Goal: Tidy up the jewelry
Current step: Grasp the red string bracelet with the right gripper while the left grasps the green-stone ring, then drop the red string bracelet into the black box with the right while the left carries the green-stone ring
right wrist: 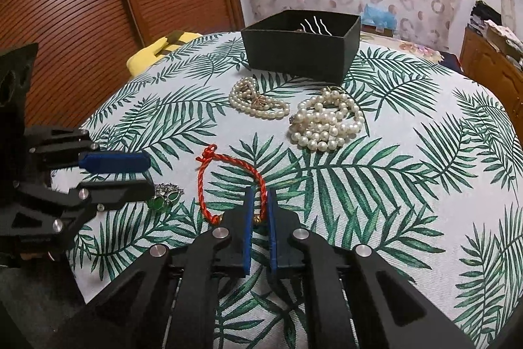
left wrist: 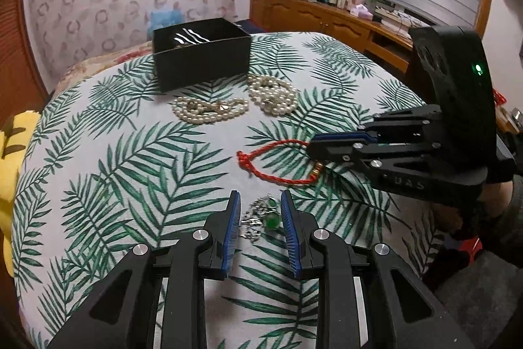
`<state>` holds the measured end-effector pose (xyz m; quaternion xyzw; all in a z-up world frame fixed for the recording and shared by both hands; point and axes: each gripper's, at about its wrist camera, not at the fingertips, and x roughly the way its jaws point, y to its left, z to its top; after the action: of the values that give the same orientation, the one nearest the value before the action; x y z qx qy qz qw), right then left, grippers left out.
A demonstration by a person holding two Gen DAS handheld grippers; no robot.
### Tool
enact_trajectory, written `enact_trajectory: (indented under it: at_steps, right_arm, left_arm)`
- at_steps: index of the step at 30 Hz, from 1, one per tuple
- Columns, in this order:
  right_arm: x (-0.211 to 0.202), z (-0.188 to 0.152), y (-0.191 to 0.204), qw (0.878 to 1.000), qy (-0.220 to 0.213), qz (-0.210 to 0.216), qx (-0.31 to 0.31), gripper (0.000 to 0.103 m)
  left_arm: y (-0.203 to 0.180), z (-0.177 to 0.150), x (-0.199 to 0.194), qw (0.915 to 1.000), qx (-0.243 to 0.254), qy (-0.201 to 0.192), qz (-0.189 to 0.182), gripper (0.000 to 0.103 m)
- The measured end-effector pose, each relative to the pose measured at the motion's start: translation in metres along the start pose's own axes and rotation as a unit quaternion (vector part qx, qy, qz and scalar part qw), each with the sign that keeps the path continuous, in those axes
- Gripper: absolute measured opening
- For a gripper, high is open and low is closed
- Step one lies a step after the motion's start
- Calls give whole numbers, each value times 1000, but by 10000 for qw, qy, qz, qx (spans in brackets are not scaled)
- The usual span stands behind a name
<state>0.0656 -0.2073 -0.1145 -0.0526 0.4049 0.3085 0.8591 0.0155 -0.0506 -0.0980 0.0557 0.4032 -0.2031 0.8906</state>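
Note:
A silver chain with green stones (left wrist: 260,215) lies on the leaf-print cloth between the pads of my open left gripper (left wrist: 260,197); it also shows in the right wrist view (right wrist: 165,197). A red cord bracelet (left wrist: 274,161) lies beyond it. My right gripper (right wrist: 260,193) is narrowed around the bracelet's near strand (right wrist: 260,182), with a small gap still showing. Two pearl strands (right wrist: 258,102) (right wrist: 327,123) lie farther back. A black box (right wrist: 302,44) holding wavy hairpins stands at the far edge.
The leaf-print cloth (right wrist: 408,152) covers a rounded surface. A yellow cushion (right wrist: 160,49) lies at the far left. A wooden sideboard (left wrist: 330,18) with clutter stands under a window. Slatted wooden doors (right wrist: 81,5) rise on the left.

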Motion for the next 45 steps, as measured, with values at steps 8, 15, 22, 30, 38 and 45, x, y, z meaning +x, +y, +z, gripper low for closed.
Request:
enact_trajectory:
  at_steps: [8,15,22,30,38,45]
  right_arm:
    - [1,0,0,10000,-3,4,1,9]
    - [1,0,0,10000,-1,1,-1,9]
    - [1,0,2,9999,4,-79,-83,9]
    - [1,7,10,9993,-4,-257,-269,4]
    - [-14,34,13,9977,-249,-376,-515,3]
    - [-23,59,7,9958,-425,-408,-699,3]
  left_arm:
    - [-7,-3,10,9997,170,177,-43,24]
    - [-13,-5,15,9989,402,226,127,20]
    - [2,-1,7,9994,248,53,247,12]
    - [25,27,-15,9987,-15,-432,267,12]
    - [40,56,-29,9957,-128,-847,349,12]
    - [48,75,-27,9943,-150,-997,348,12]
